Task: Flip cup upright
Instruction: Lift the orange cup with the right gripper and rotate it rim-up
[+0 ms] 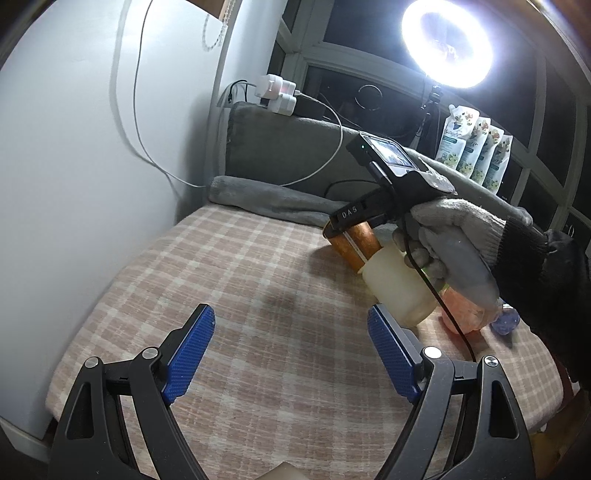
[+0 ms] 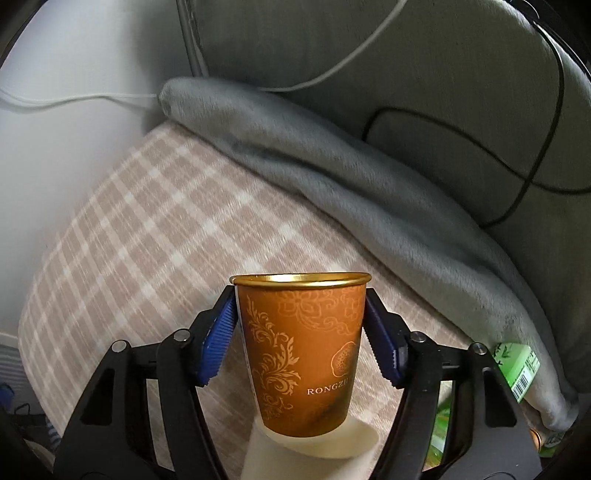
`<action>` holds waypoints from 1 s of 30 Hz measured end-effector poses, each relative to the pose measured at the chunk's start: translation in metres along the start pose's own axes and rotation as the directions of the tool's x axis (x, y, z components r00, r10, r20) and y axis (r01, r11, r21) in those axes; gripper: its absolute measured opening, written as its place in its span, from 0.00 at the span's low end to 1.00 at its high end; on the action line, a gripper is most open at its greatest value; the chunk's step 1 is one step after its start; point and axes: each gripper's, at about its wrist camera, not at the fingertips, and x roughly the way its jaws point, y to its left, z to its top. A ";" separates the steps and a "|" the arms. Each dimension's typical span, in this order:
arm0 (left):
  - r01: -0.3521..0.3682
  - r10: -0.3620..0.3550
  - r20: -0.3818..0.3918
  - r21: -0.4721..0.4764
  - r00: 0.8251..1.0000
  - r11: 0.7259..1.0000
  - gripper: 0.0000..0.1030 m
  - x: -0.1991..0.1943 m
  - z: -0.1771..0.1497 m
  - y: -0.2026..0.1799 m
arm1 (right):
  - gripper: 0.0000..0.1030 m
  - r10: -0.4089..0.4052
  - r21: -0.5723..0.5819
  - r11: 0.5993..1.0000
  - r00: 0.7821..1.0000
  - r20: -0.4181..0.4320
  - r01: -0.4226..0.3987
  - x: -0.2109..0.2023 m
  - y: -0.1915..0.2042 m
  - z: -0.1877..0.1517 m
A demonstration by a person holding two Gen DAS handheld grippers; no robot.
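The right tool point(image 2: 300, 334) is clamped on the orange cup point(image 2: 301, 354) just below its gold rim, its blue pads pressing both sides, and holds it mouth-up above the checked table point(image 2: 122, 236). The cup's base sits in a cream cup point(image 2: 306, 454) beneath it. The left tool point(image 1: 291, 349) hovers over the table with its pads spread wide apart, gripping nothing, near a grey blanket point(image 1: 266, 201).

A ring light point(image 1: 447, 43) glares before dark windows point(image 1: 354, 33); a grey blanket point(image 2: 332, 177) lies along the plaid bed's point(image 1: 229, 295) far edge, beside a white wall point(image 1: 74, 147).
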 end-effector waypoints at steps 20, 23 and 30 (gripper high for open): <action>-0.002 0.002 0.009 0.013 1.000 1.000 0.82 -0.016 0.000 -0.004 | 0.66 0.227 0.056 0.970 0.965 0.134 -0.236 -0.096 0.018 -0.043; 0.010 -0.010 0.009 0.020 1.000 1.000 0.82 -0.021 -0.001 -0.009 | 0.67 0.257 0.074 0.960 0.957 0.137 -0.268 -0.109 0.015 -0.060; 0.035 -0.036 0.007 0.050 0.999 0.998 0.82 -0.031 -0.005 -0.023 | 0.67 0.301 0.145 0.937 0.944 0.133 -0.319 -0.130 -0.007 -0.108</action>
